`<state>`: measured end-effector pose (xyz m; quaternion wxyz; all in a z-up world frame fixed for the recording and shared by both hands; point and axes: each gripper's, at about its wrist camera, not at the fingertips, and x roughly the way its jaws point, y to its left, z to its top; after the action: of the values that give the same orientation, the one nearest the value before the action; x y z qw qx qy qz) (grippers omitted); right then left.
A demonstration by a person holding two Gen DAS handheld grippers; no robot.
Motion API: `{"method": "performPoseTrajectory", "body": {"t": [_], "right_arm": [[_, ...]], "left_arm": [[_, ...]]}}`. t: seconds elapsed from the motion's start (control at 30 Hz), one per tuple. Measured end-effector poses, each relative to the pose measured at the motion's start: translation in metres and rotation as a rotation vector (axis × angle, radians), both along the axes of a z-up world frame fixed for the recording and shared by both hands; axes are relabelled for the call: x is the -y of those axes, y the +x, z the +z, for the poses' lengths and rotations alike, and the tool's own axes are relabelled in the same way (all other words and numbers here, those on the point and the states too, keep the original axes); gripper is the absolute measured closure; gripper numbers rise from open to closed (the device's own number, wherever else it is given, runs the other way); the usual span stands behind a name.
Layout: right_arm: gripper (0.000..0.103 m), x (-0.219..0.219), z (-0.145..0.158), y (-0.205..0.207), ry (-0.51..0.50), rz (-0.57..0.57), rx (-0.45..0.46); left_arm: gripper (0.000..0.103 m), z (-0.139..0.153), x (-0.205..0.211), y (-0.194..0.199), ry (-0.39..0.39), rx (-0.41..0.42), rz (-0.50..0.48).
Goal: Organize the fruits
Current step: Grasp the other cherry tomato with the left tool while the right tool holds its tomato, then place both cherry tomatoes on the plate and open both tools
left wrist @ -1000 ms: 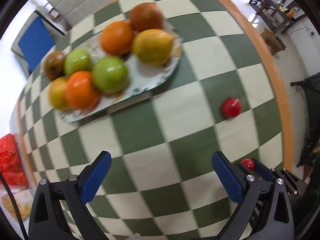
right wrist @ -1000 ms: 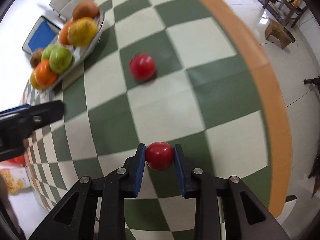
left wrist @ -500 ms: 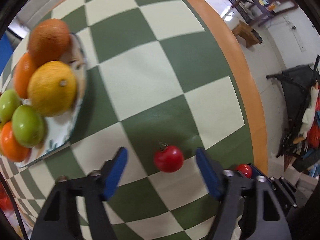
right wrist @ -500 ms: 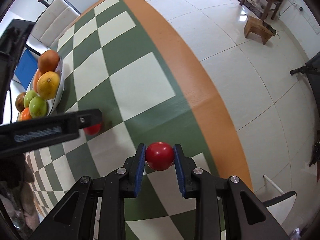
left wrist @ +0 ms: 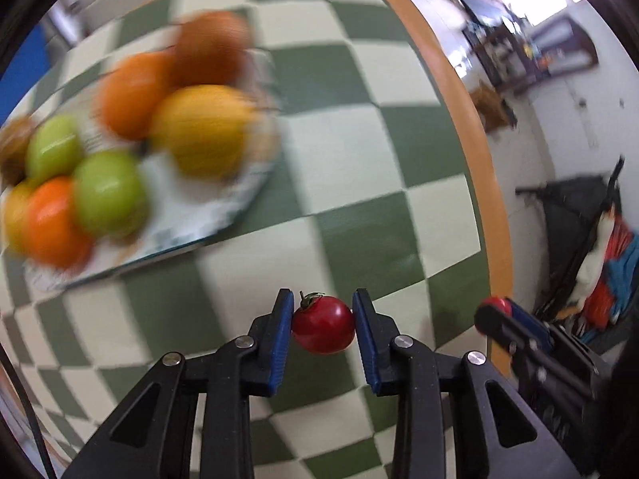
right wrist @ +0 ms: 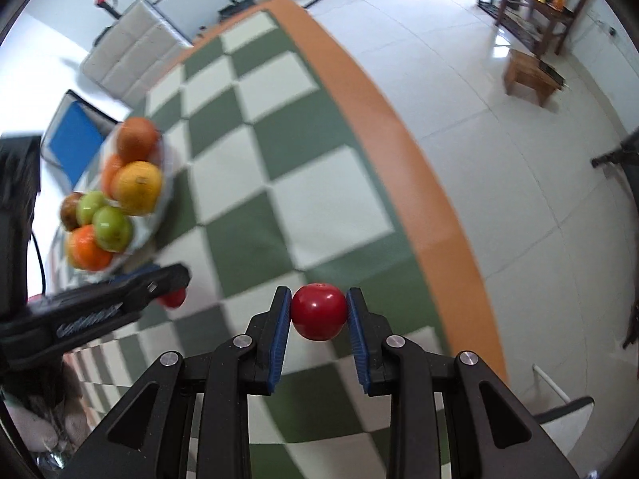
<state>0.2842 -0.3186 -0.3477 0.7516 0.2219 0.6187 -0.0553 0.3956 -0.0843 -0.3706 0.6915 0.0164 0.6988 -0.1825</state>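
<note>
Gripping a tomato (left wrist: pixel 323 324), stem up-left, left claw (left wrist: pixel 322 325).

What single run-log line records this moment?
left claw: shut on stemmed tomato | right claw: shut on red tomato | plate: full

A table (right wrist: pixel 303 183) covered in green-and-cream checks with an orange edge is seen; a fruit-laden plate (left wrist: pixel 223 207) is set on it, upper left.
</note>
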Motion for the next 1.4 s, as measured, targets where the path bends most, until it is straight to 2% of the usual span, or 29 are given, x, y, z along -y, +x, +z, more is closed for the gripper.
{"method": "performPoseTrajectory", "body": {"t": [0.17, 0.3, 0.37, 0.43, 0.57, 0.73, 0.83, 1.13, 1.23, 1.27, 1.3, 1.37, 1.4], "right_arm": [[0.072, -0.043, 0.015, 0.033, 0.087, 0.088, 0.056], [0.072, -0.087, 0.017, 0.068, 0.179, 0.156, 0.075], [0.072, -0.106, 0.012, 0.085, 0.232, 0.174, 0.071], [0.072, -0.120, 0.005, 0.097, 0.263, 0.182, 0.064], [0.072, -0.145, -0.013, 0.124, 0.273, 0.189, 0.037], [0.072, -0.159, -0.027, 0.140, 0.238, 0.202, 0.011], [0.072, -0.166, -0.032, 0.145, 0.200, 0.225, -0.003], [0.070, -0.171, -0.034, 0.149, 0.157, 0.240, -0.012], [0.059, -0.170, -0.031, 0.147, 0.152, 0.231, -0.008], [0.051, -0.168, -0.029, 0.146, 0.151, 0.226, -0.004], [0.047, -0.166, -0.027, 0.144, 0.153, 0.224, -0.001], [0.047, -0.164, -0.022, 0.142, 0.139, 0.221, 0.006], [0.045, -0.164, -0.018, 0.140, 0.118, 0.229, 0.013]], "left_arm": [[0.075, 0.041, -0.104, 0.001, -0.023, 0.025, 0.187], [0.075, 0.056, -0.162, 0.004, -0.020, 0.048, 0.336], [0.075, 0.059, -0.194, 0.013, -0.036, 0.046, 0.427], [0.075, 0.051, -0.204, 0.024, -0.057, 0.037, 0.491], [0.075, 0.034, -0.246, 0.047, -0.144, -0.028, 0.614], [0.075, 0.002, -0.254, 0.061, -0.226, -0.130, 0.697], [0.075, -0.013, -0.252, 0.062, -0.247, -0.178, 0.717], [0.074, -0.035, -0.249, 0.061, -0.264, -0.230, 0.760], [0.071, -0.035, -0.251, 0.061, -0.254, -0.236, 0.762], [0.071, -0.035, -0.253, 0.061, -0.248, -0.235, 0.758], [0.070, -0.035, -0.252, 0.061, -0.237, -0.234, 0.752], [0.070, -0.031, -0.251, 0.062, -0.207, -0.220, 0.729], [0.070, -0.025, -0.251, 0.060, -0.168, -0.196, 0.705]]}}
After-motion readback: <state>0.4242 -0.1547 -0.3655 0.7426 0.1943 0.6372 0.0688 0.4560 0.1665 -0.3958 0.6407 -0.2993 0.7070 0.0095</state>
